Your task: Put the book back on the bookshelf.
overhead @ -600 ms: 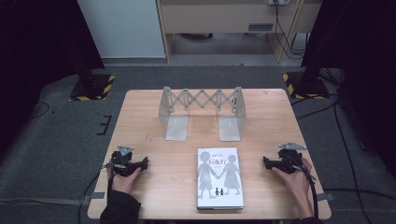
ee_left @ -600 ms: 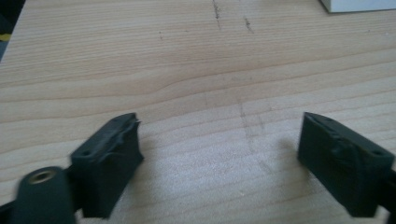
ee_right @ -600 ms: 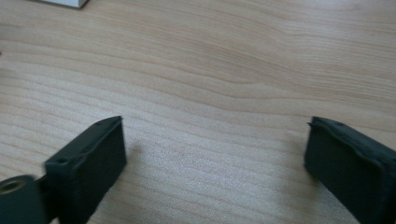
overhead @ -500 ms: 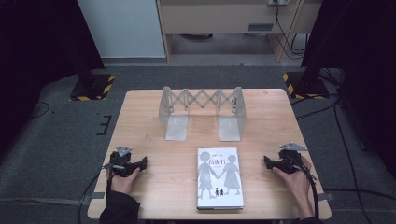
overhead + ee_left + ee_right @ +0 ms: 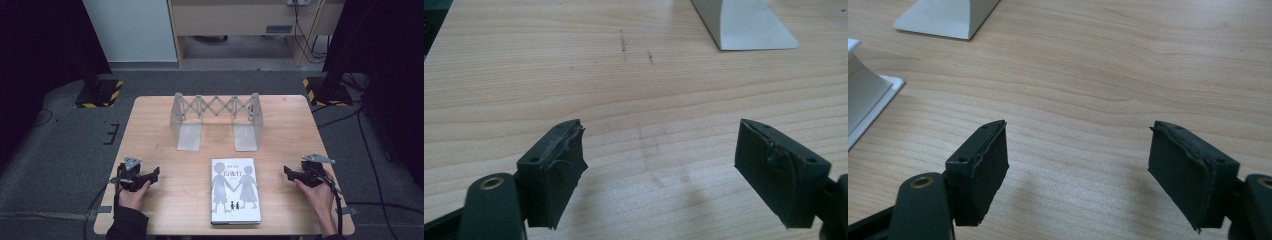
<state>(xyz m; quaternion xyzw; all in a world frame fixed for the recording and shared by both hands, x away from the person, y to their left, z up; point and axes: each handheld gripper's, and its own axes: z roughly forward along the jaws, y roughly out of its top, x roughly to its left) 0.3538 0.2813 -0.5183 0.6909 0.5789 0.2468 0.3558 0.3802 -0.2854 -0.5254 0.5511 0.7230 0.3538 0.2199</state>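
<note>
The book (image 5: 235, 190) lies flat on the wooden table (image 5: 150, 115), cover up, near the person's edge and about midway between the two hands. Behind it stands a folding metal book stand (image 5: 216, 119) with two upright ends — probably the place where the book belongs, though this is only a guess. The left gripper (image 5: 148, 176) rests on the table well to the left of the book; its jaws are spread and hold nothing. The right gripper (image 5: 291, 172) waits on the other side, also spread and empty, with the book's corner (image 5: 868, 100) near it. Both point inward — ready, it seems, to take the book from its sides.
</note>
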